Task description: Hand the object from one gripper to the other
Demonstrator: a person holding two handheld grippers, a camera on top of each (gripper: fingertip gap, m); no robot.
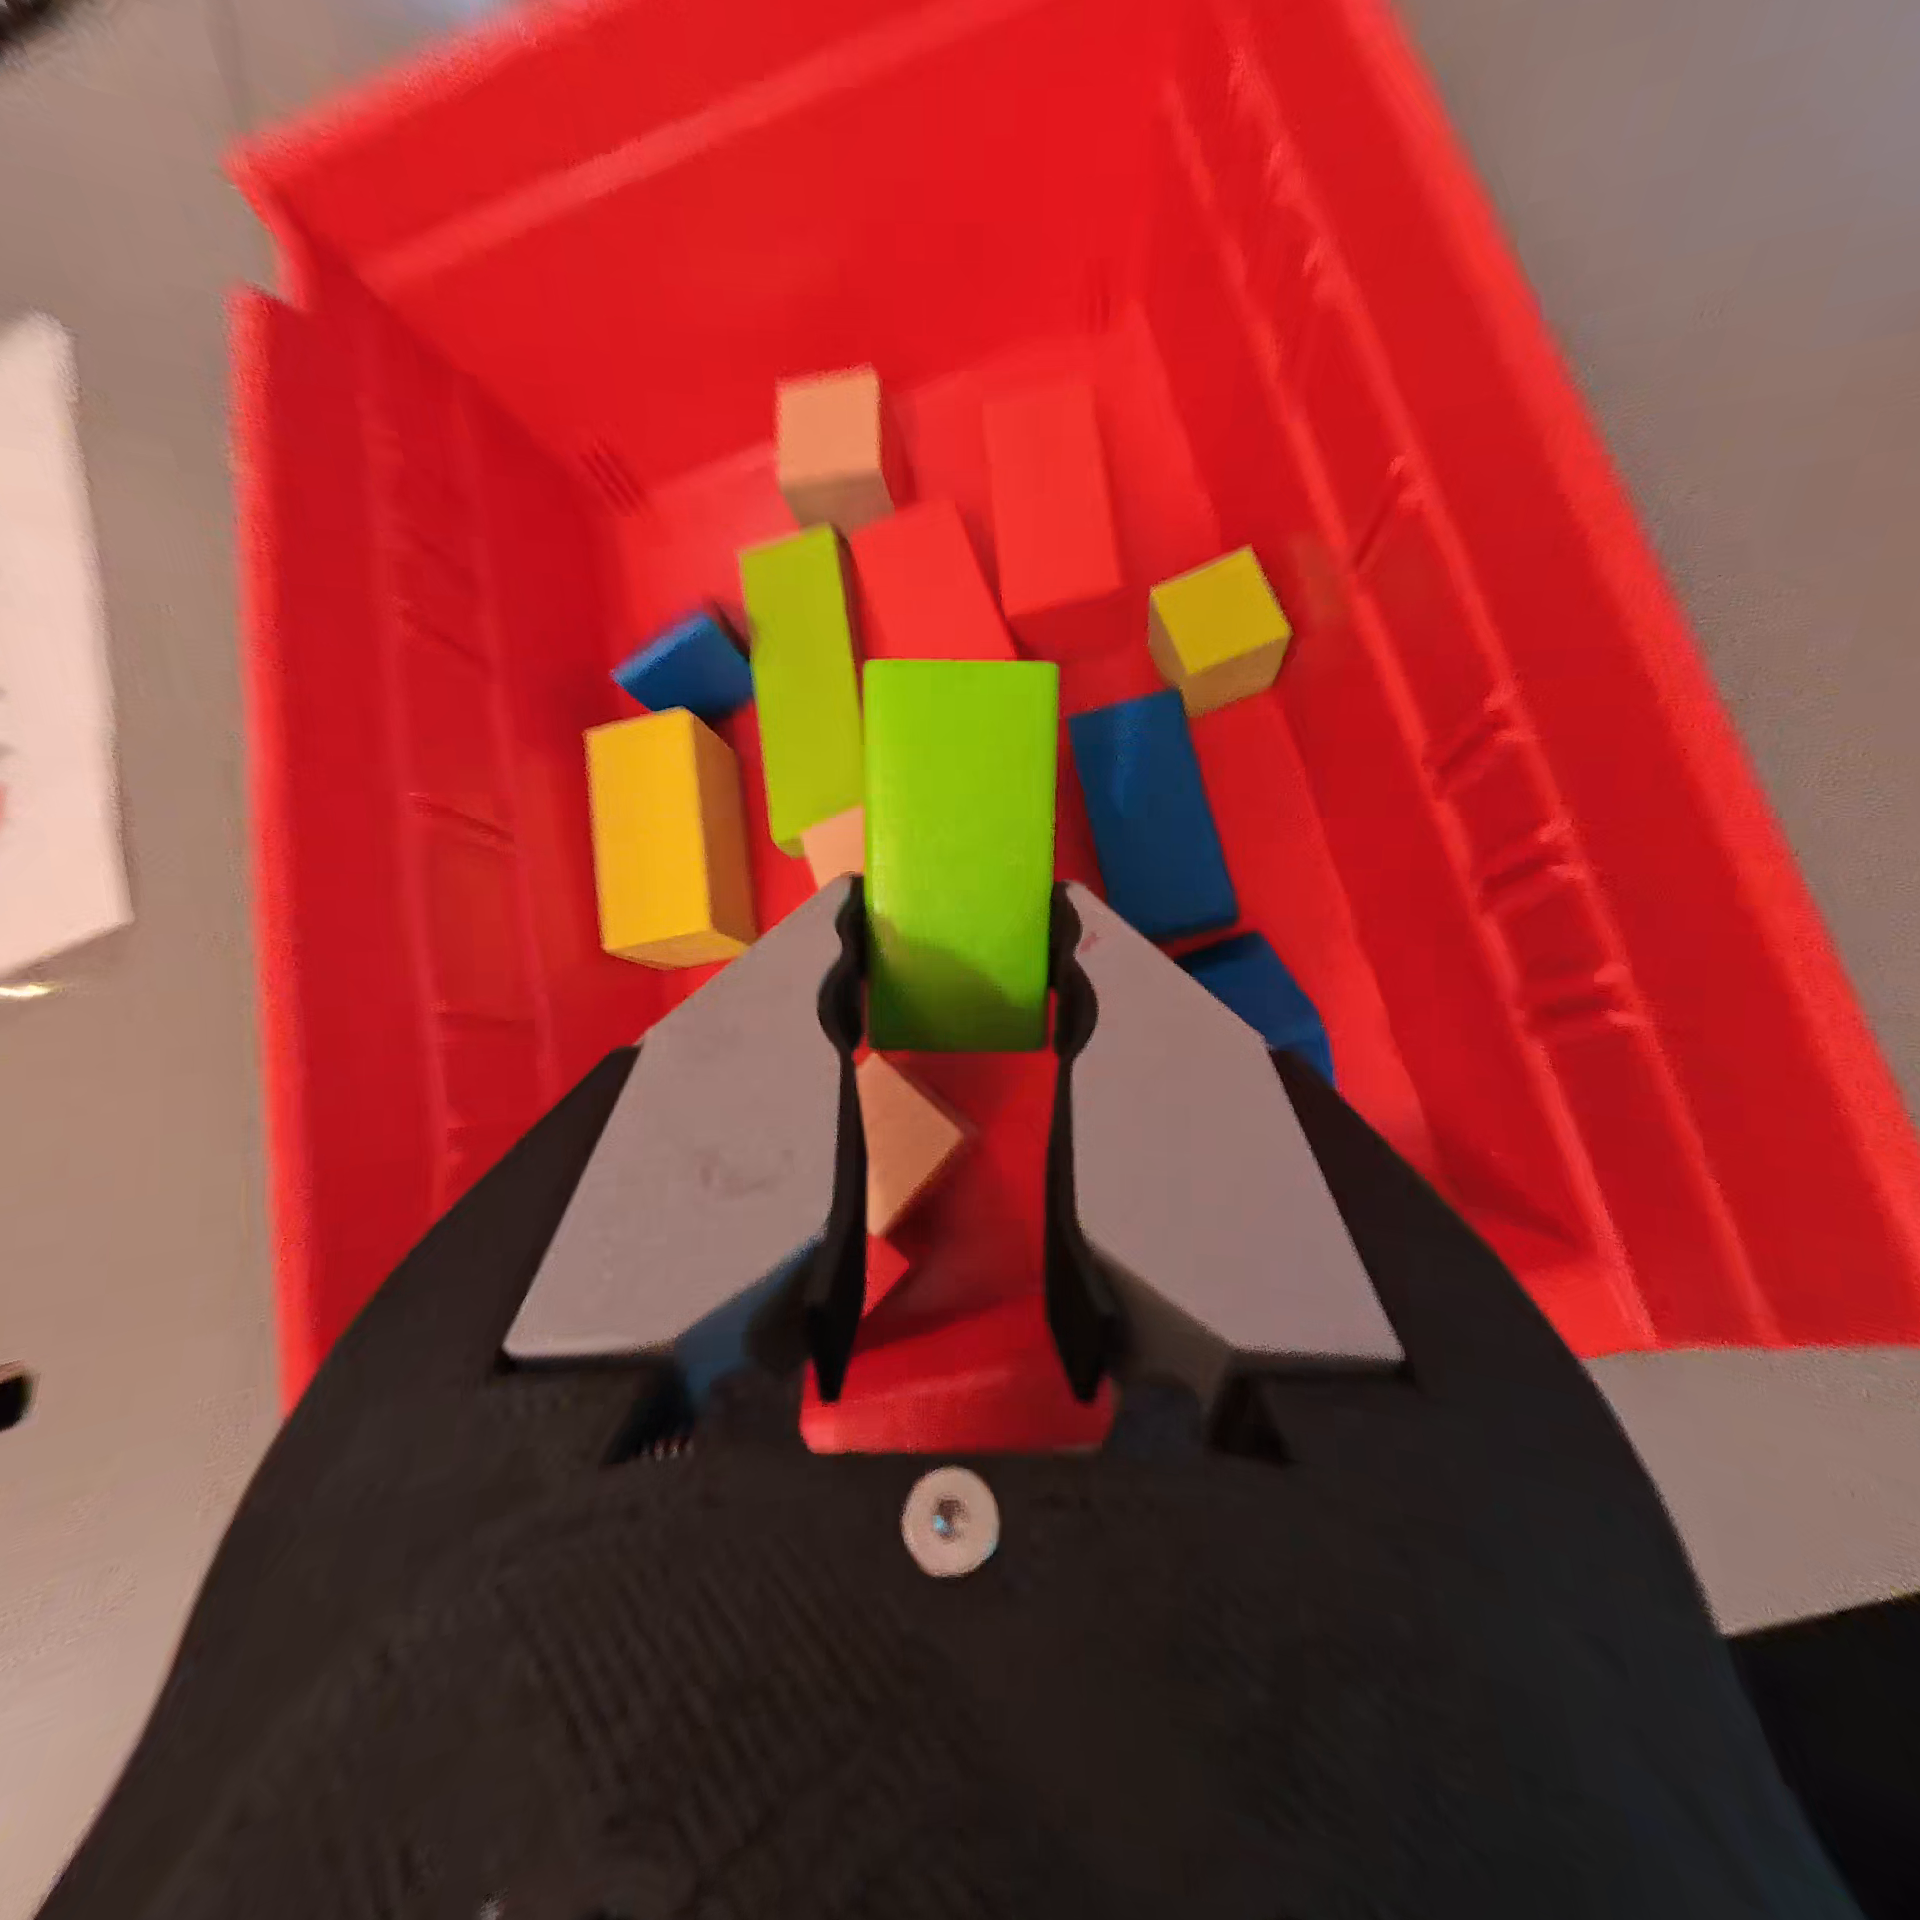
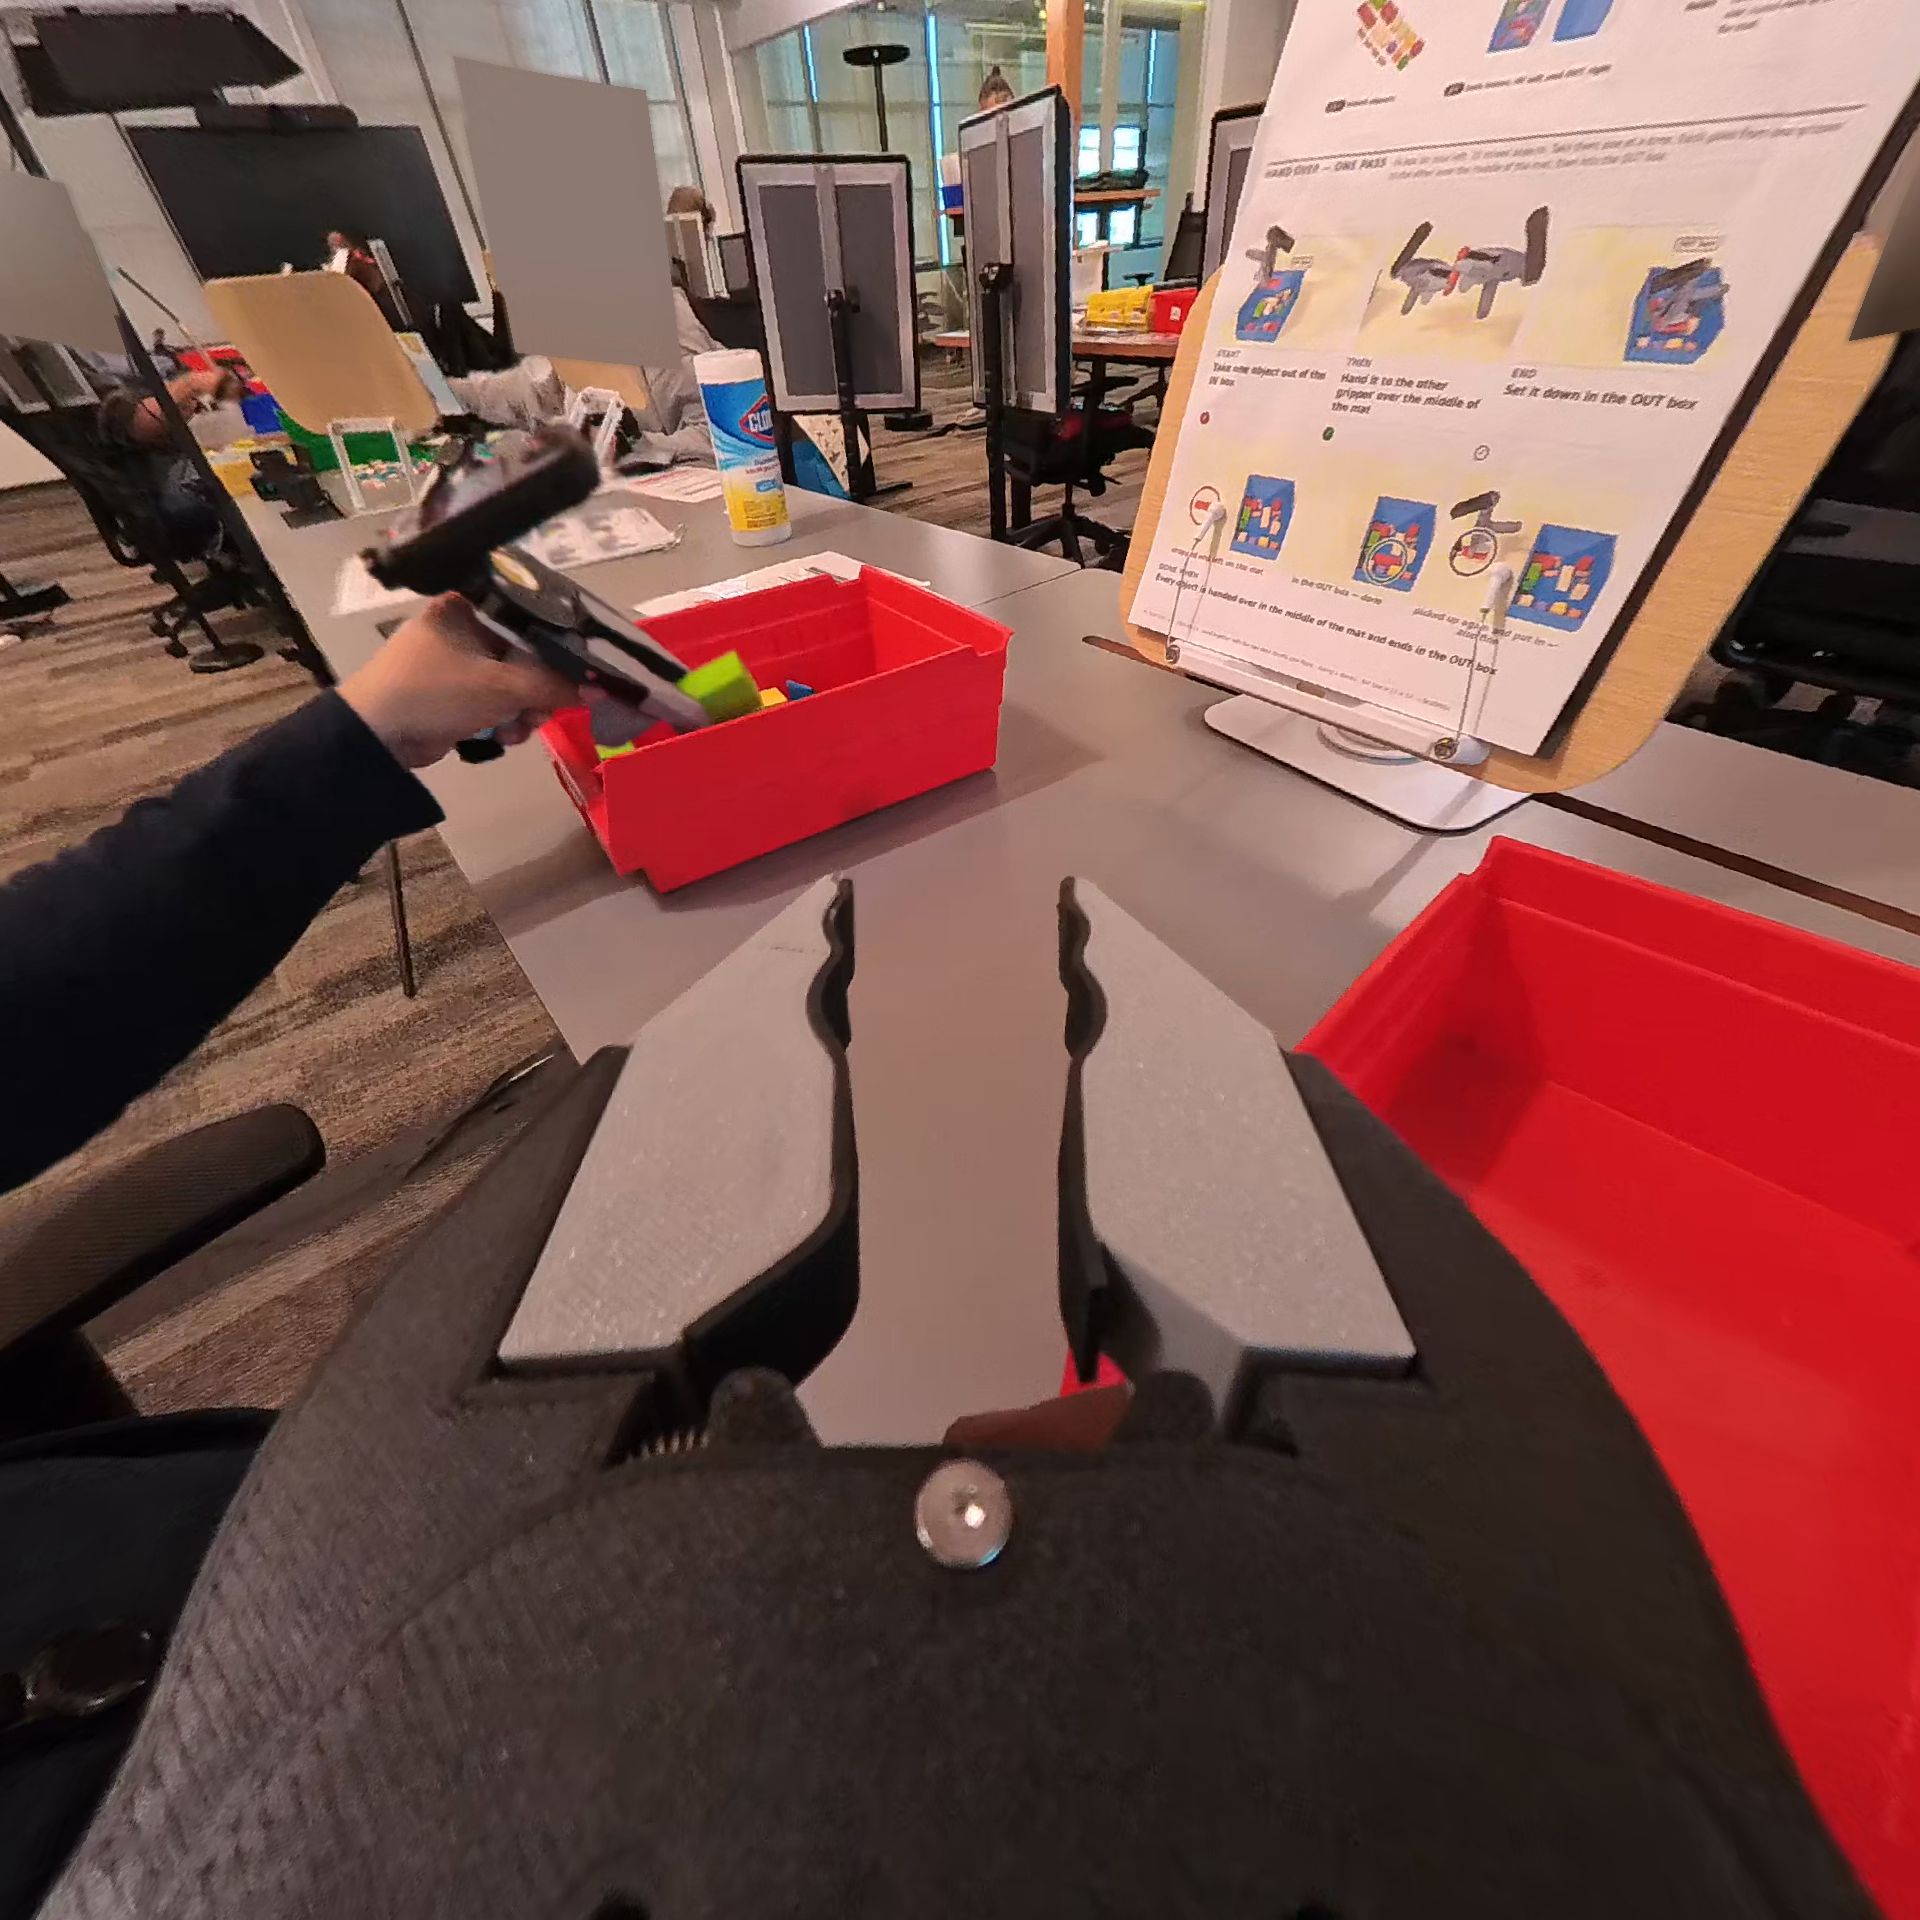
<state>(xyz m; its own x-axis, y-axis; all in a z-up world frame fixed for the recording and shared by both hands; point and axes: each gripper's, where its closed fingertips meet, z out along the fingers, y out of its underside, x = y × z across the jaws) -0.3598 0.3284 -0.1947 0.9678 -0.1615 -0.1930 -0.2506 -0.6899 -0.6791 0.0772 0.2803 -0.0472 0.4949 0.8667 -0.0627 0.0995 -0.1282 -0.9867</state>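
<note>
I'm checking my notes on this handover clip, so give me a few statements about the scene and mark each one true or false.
1. The left tool grips a green block. True.
2. The right tool holds a yellow block. False: it is open and holds nothing.
3. The green block is over the far bin that holds blocks. True.
4. The near bin is full of blocks. False: no blocks show in it.
5. The two tools are touching. False: they are well apart.
</note>
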